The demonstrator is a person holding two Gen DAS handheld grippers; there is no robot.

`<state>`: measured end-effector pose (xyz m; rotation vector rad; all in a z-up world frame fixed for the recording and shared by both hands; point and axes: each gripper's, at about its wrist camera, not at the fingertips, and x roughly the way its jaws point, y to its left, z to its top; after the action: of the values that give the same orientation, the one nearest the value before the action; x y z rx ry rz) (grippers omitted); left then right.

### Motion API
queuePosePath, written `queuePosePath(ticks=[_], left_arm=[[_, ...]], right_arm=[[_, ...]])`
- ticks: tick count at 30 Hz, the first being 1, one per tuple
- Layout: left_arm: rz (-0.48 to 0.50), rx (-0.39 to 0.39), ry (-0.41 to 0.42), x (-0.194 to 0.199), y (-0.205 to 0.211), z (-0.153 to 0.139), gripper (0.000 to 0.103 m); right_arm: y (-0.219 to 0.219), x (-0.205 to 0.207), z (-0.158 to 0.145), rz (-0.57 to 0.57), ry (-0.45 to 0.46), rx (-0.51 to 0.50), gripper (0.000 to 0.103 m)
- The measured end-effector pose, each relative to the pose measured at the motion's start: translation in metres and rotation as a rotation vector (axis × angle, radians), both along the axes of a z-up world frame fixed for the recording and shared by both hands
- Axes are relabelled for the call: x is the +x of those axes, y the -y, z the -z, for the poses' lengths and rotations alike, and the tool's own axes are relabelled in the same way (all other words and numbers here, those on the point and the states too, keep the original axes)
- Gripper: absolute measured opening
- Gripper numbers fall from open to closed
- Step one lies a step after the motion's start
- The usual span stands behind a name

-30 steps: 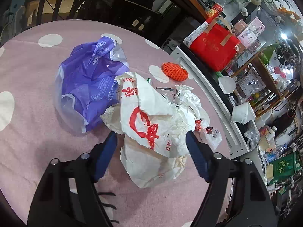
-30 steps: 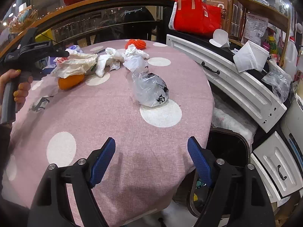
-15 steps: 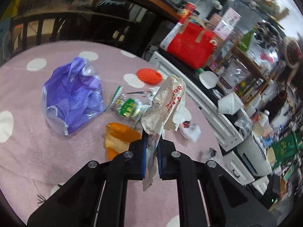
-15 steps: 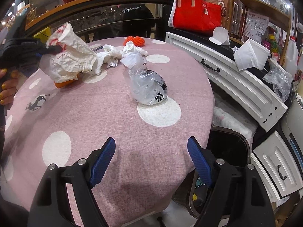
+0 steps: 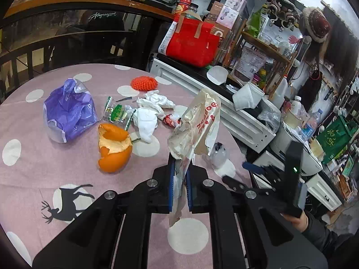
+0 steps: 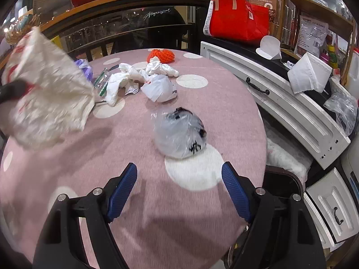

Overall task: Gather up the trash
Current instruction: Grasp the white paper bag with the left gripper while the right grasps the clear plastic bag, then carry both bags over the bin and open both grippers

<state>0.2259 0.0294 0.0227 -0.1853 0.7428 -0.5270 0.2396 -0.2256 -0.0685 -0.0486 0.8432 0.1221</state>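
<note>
My left gripper [image 5: 180, 168] is shut on a crumpled white paper bag with red print [image 5: 197, 123], lifted off the pink spotted tablecloth [image 5: 33, 168]; the same paper bag [image 6: 44, 94] shows blurred at the left of the right wrist view. On the cloth lie an orange peel [image 5: 113, 148], a purple plastic bag [image 5: 67, 114], white tissues [image 5: 148, 116], a green wrapper [image 5: 116, 112] and an orange net [image 5: 144, 83]. My right gripper [image 6: 179, 177] stands open just short of a clear plastic bag with black print [image 6: 179, 134]; nothing is between its fingers.
A dark trash bin [image 6: 282, 186] sits on the floor below the table's right edge. White drawers [image 6: 280, 103] and a red tote [image 6: 237, 20] crowd the right side. A person's hand [image 5: 296, 222] holds the right gripper handle. A chair stands behind the table.
My left gripper closed on the paper bag and lifted it up and to the right, uncovering the orange peel and wrapper. My right gripper moved closer to the clear plastic bag, still open.
</note>
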Motion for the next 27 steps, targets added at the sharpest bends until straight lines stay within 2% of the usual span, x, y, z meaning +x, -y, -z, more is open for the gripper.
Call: queuePosePath(ticks=[6, 11, 17, 27], left_arm=[[-0.003, 0.054, 0.042, -0.017, 0.005, 0.001, 0.009], [0.006, 0.078, 0.042, -0.021, 0.01, 0.006, 0.009], [0.01, 0.097, 0.046, -0.025, 0.017, 0.011, 0.009], [0.057, 0.101, 0.07, -0.04, 0.044, 0.007, 0.009]], right_arm=[[0.003, 0.031, 0.013, 0.007, -0.056, 0.045, 0.07], [0.005, 0.047, 0.02, 0.02, -0.076, 0.049, 0.052], [0.001, 0.034, 0.013, 0.0, -0.031, 0.017, 0.049], [0.029, -0.01, -0.007, 0.043, 0.01, 0.057, 0.049]])
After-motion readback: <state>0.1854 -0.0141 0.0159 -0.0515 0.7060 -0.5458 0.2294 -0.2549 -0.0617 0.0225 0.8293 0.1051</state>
